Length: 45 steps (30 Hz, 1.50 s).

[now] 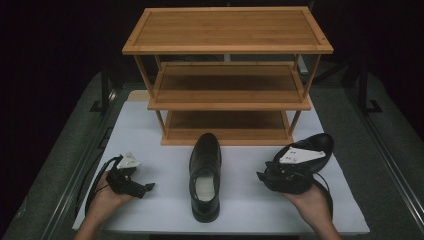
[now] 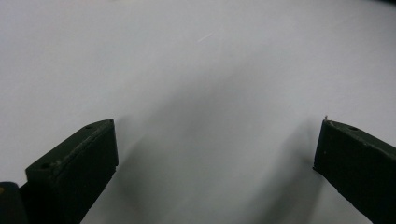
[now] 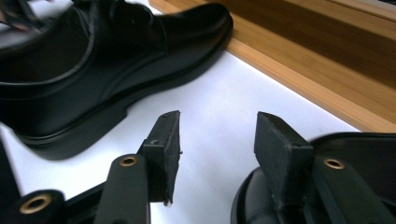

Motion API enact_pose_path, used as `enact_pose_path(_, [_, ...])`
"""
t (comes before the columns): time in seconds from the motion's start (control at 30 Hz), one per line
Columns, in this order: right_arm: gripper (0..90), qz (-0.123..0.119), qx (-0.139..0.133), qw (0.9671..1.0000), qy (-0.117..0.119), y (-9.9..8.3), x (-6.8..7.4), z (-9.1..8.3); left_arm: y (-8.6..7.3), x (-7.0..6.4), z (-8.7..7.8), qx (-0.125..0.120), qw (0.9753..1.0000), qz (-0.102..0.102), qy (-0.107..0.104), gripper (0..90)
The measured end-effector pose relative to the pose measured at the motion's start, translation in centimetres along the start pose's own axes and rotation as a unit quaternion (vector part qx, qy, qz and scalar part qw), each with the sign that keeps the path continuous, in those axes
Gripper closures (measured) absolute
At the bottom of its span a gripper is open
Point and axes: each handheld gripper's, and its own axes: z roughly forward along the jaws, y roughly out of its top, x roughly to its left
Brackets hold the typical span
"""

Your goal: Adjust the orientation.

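From above, we see our left gripper over the white mat, a black shoe between both grippers. Left gripper view: jaws released, wide apart. Right gripper view: our right gripper gapes, apparently straddling a second shoe's rim.

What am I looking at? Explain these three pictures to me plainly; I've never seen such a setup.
No machine here: a person's two hands each hold a two-jaw grasping tool. The high view looks down on the table; the other two pictures come from cameras riding on each tool, looking along its black jaws. On the white mat stands a three-shelf wooden rack, and a black leather dress shoe lies before it. A second black shoe lies at the right, just beside and beneath the right tool. The left tool hovers over bare mat. Both tools are open and hold nothing.
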Motion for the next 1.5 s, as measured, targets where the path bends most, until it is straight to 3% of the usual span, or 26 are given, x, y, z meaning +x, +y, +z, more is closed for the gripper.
enact_pose_path(0.23, [48.6,-0.007,-0.007,0.9999,-0.007,0.3,-0.6,-2.0,-0.8,0.3,0.0,-0.029,0.9996,-0.003,-0.009,0.0])
enact_pose_path(0.4, [48.6,-0.004,-0.017,0.9996,-0.021,0.6,-1.4,-3.4,-0.8,0.2,0.1,-0.029,0.9996,-0.003,-0.008,0.0])
enact_pose_path(0.57, [48.5,0.006,-0.025,0.9988,-0.042,0.9,-3.0,-4.8,-0.8,0.2,0.1,-0.029,0.9995,-0.003,-0.008,0.0])
enact_pose_path(0.6, [48.1,0.013,-0.027,0.9983,-0.051,1.0,-3.8,-5.1,-0.8,0.2,0.1,-0.029,0.9995,-0.003,-0.008,0.0])
enact_pose_path(0.93, [46.9,0.032,-0.02,0.996,-0.081,1.3,-6.7,-6.0,-0.9,0.2,0.0,-0.029,0.9995,-0.003,-0.008,0.0])
enact_pose_path(1.07, [47.8,0.051,-0.018,0.993,-0.105,1.1,-8.9,-6.3,-0.9,0.2,0.1,-0.029,0.9995,-0.003,-0.009,0.0])
enact_pose_path(1.1, [47.8,0.051,-0.018,0.993,-0.105,1.1,-8.9,-6.3,-0.9,0.2,0.1,-0.029,0.9995,-0.003,-0.009,0.0])
enact_pose_path(1.13, [51.2,0.059,-0.019,0.9913,-0.116,0.8,-10.0,-6.2,-0.9,0.2,0.1,-0.029,0.9995,-0.003,-0.008,0.0])
enact_pose_path(1.17, [51.2,0.059,-0.019,0.9913,-0.116,0.8,-10.0,-6.2,-0.9,0.2,0.1,-0.029,0.9995,-0.003,-0.008,0.0])
enact_pose_path(1.2, [54.4,0.067,-0.017,0.9897,-0.125,0.6,-11.3,-6.1,-0.9,0.2,0.1,-0.029,0.9995,-0.003,-0.009,0.0])
enact_pose_path(1.33, [63.1,0.082,-0.015,0.9866,-0.14,0.0,-13.7,-5.7,-0.9,0.2,0.1,-0.029,0.9995,-0.003,-0.008,0.0])
enact_pose_path(1.5, [83.4,0.091,-0.018,0.9825,-0.161,-0.7,-16.4,-5.5,-0.9,0.2,0.1,-0.029,0.9995,-0.004,-0.009,0.0])
